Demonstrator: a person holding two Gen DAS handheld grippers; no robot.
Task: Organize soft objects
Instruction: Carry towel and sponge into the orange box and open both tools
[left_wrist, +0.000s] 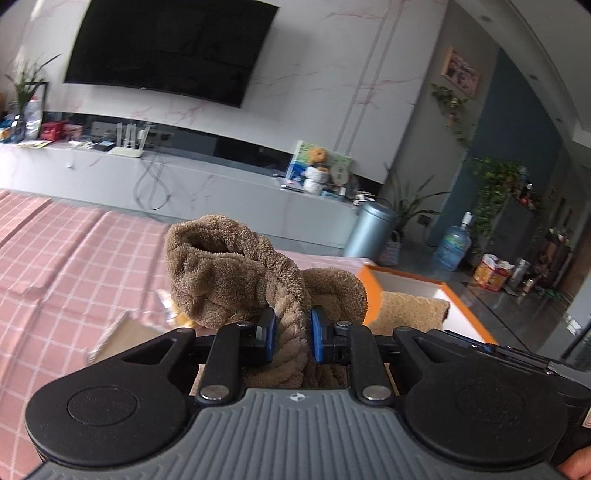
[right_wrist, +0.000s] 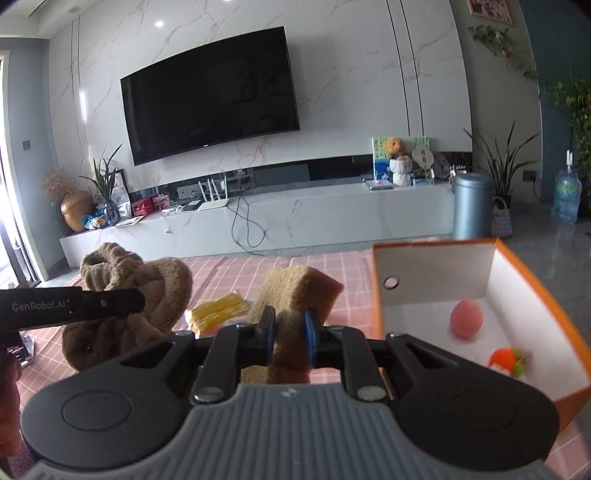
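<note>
Progress looked partial: a pink ball (right_wrist: 466, 319) and an orange toy (right_wrist: 506, 361) lay in the box (right_wrist: 524, 273). Left hand-held gripper (left_wrist: 290, 334) clamped a brown plush (left_wrist: 225, 269), right hand-held gripper (right_wrist: 290, 334) pinched a sponge (right_wrist: 295, 295), both above the desk (left_wrist: 74, 251); yellow cloths (right_wrist: 218, 314) remained there.

Both views moderately lit, soft daylight w/ cool grey cast; right wrist view shows blown-out glare at the far-left doorway (right_wrist: 9, 206), plus two small recessed ceiling spots (right_wrist: 159, 23); heavy fisheye bending, wall lines & the large black wall-mounted TV screen (right_wrist: 210, 94) curve, corners vignette to black; left wrist view tilted, motion-smeared at left over the pink checked tablecloth (left_wrist: 74, 258); small clutter there is a blur; dim right-hand room background, low detail; in right view the pink round soft ball (right_wrist: 466, 319) inside the orange-rimmed white box (right_wrist: 436, 273) looks soft-edged; shadows faint, diffuse.
</note>
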